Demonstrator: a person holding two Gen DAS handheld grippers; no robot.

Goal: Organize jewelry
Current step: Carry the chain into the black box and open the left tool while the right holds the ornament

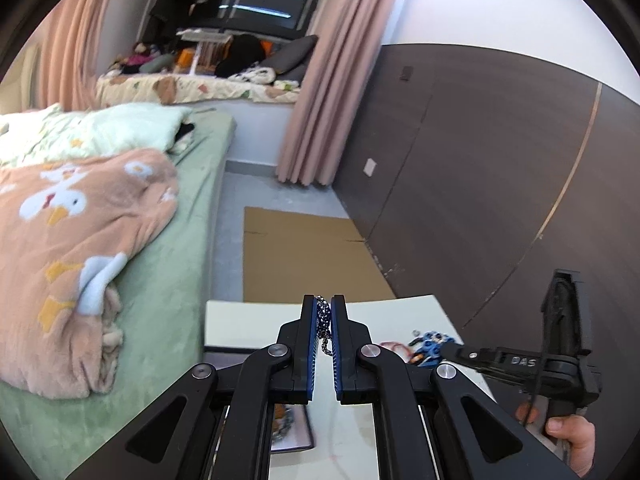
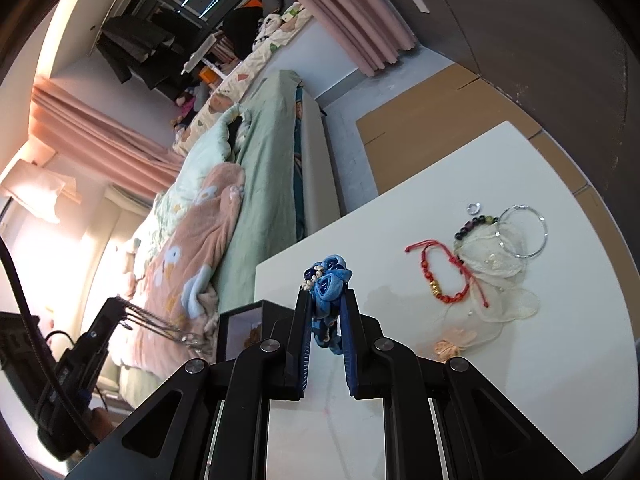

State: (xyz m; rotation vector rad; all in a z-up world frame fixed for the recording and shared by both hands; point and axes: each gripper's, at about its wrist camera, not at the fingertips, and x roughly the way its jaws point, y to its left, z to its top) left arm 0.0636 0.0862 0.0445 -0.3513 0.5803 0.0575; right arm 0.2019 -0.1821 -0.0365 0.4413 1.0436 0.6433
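My left gripper (image 1: 324, 312) is shut on a dark metal chain necklace (image 1: 323, 326), held above the white table (image 1: 256, 320). It also shows in the right wrist view (image 2: 120, 312), with the chain (image 2: 160, 326) trailing toward a dark open jewelry box (image 2: 244, 330) at the table's left edge. My right gripper (image 2: 325, 300) is shut on a blue fabric-flower bracelet (image 2: 328, 280) with beads, above the table (image 2: 560, 380). In the left wrist view the right gripper (image 1: 444, 346) holds the blue bracelet (image 1: 430, 342) at the right.
On the table to the right lie a red cord bracelet (image 2: 444, 276), a dark bead bracelet (image 2: 474, 224), a silver bangle (image 2: 522, 230), a small ring (image 2: 473, 208), white fabric flowers (image 2: 496, 276) and a peach flower (image 2: 454, 342). A bed (image 1: 120, 240) stands left; cardboard (image 1: 304, 252) lies on the floor.
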